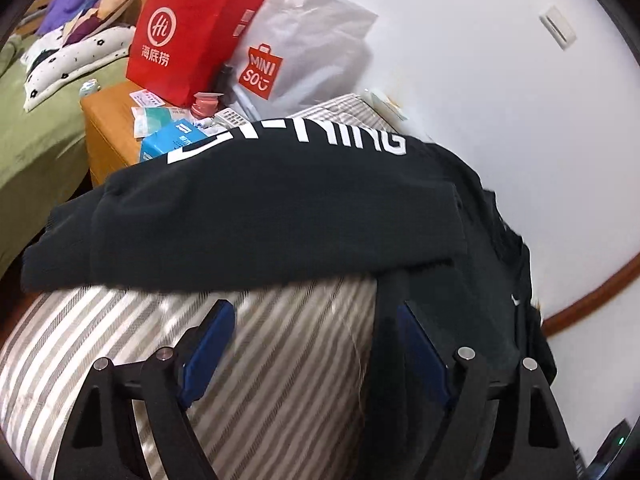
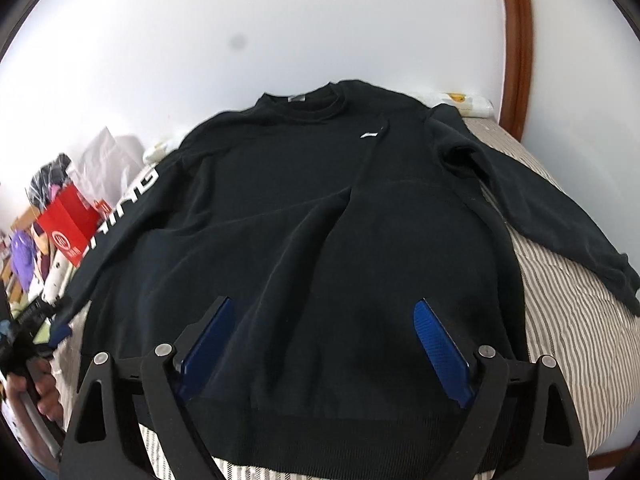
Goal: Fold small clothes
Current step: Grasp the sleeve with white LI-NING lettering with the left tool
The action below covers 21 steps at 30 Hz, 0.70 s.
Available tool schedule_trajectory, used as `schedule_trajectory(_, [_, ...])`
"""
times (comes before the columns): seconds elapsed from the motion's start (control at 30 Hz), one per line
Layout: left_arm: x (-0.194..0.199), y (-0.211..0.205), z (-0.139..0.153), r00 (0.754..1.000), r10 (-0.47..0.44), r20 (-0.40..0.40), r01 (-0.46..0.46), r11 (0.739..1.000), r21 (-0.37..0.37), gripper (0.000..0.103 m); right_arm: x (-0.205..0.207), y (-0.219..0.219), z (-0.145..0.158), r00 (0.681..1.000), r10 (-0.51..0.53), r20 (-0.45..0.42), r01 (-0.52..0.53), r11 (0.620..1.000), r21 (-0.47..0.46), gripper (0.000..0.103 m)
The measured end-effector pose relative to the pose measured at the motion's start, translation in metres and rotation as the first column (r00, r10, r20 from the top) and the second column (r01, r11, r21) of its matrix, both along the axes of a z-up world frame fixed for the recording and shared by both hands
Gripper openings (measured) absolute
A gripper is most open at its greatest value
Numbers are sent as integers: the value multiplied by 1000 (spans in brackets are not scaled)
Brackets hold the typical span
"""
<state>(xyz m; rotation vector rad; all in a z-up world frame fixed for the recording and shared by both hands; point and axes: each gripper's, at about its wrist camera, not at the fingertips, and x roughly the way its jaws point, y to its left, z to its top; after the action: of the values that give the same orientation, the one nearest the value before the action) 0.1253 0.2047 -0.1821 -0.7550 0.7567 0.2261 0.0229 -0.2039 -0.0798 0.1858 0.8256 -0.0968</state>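
A black long-sleeved sweatshirt (image 2: 300, 220) lies front up on a grey-and-white striped bed (image 2: 568, 320), collar toward the wall and both sleeves spread out. One sleeve carries white lettering (image 1: 288, 140) and stretches across the left wrist view. My left gripper (image 1: 316, 308) hovers open at the side of the sweatshirt (image 1: 280, 216) below that sleeve. One blue pad (image 1: 212, 344) is over the striped bedding (image 1: 280, 360), the other over black cloth. My right gripper (image 2: 322, 302) is open above the lower body near the hem, with nothing pinched between its pads.
A wooden nightstand (image 1: 108, 132) beside the bed holds a red paper bag (image 1: 192, 36), a white shopping bag (image 1: 304, 48) and a blue tissue pack (image 1: 172, 140). A green-covered bed (image 1: 36, 140) lies beyond. The white wall (image 1: 500, 60) borders the far side. A person's hand (image 2: 40, 392) shows at left.
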Motion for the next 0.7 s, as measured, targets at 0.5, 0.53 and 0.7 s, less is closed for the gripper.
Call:
schedule_trajectory(0.5, [54, 6, 18, 991, 74, -108, -58, 988, 146, 7, 10, -42, -15, 994, -69, -86, 65, 997, -45, 90])
schedule_trajectory(0.53, [55, 3, 26, 993, 72, -95, -56, 984, 166, 6, 12, -44, -14, 994, -69, -86, 65, 997, -47, 90])
schedule_trajectory(0.7, [72, -24, 87, 1000, 3, 11, -6, 961, 278, 5, 25, -58, -8, 996, -57, -65, 52, 995, -81, 90])
